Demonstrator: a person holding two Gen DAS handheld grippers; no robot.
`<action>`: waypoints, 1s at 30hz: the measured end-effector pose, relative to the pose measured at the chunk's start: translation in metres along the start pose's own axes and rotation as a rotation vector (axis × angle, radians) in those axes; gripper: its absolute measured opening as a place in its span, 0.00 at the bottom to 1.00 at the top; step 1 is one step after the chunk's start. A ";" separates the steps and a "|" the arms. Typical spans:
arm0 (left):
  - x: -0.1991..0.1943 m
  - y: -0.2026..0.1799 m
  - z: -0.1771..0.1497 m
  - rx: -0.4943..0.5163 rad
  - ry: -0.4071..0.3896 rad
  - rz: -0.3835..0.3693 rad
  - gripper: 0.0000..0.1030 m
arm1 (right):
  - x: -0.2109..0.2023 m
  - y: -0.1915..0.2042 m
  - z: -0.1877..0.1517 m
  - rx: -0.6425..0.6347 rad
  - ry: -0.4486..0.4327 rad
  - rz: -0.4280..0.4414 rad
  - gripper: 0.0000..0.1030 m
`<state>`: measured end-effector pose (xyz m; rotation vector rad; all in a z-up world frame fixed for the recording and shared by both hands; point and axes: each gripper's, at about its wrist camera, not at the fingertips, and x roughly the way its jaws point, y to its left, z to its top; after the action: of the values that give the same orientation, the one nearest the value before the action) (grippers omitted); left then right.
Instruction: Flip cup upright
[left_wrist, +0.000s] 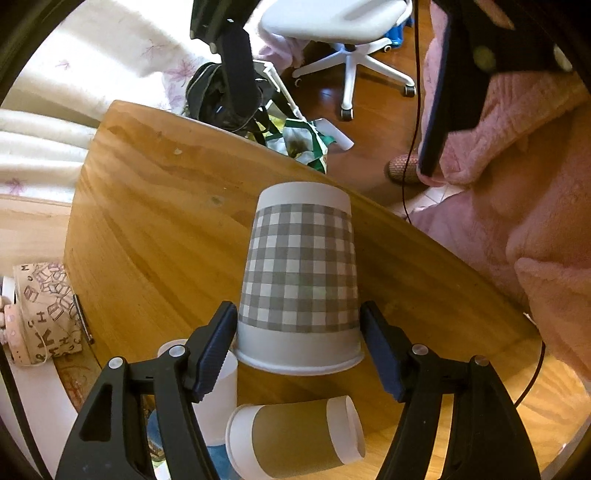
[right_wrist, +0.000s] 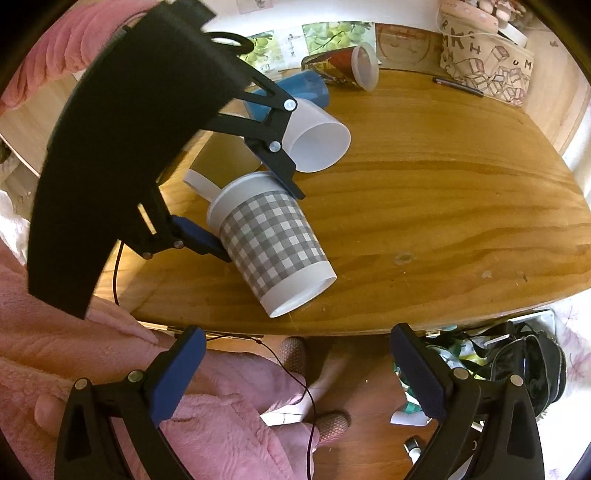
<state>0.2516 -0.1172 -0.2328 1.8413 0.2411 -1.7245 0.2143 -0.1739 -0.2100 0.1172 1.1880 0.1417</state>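
Note:
My left gripper (left_wrist: 299, 332) is shut on a grey-and-white checked paper cup (left_wrist: 300, 273), gripping it near the rim, with the cup's base pointing away from the camera. In the right wrist view the same cup (right_wrist: 269, 243) hangs tilted above the wooden table (right_wrist: 443, 206), held by the left gripper (right_wrist: 255, 218), its base toward the table's near edge. My right gripper (right_wrist: 295, 369) is open and empty, off the table's edge over the floor.
A brown cup (left_wrist: 295, 439) and a white cup (left_wrist: 218, 398) lie on their sides under the left gripper. A white cup (right_wrist: 317, 140), a blue cup (right_wrist: 295, 92) and a red patterned cup (right_wrist: 343, 68) lie at the far side. A printed pouch (right_wrist: 487, 66) and a pen (right_wrist: 458, 86) sit at far right.

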 end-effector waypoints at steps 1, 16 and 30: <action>-0.002 0.000 0.000 -0.006 -0.003 0.003 0.73 | 0.001 0.001 0.000 -0.003 0.001 -0.003 0.97; -0.048 0.003 -0.002 -0.216 -0.021 0.077 0.74 | 0.003 0.001 0.000 -0.051 -0.034 0.004 0.97; -0.106 0.023 -0.017 -0.858 -0.110 0.264 0.74 | -0.003 0.001 0.013 -0.132 -0.118 0.019 0.97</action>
<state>0.2630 -0.0988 -0.1246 1.0857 0.5621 -1.2412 0.2255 -0.1737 -0.2019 0.0212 1.0566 0.2264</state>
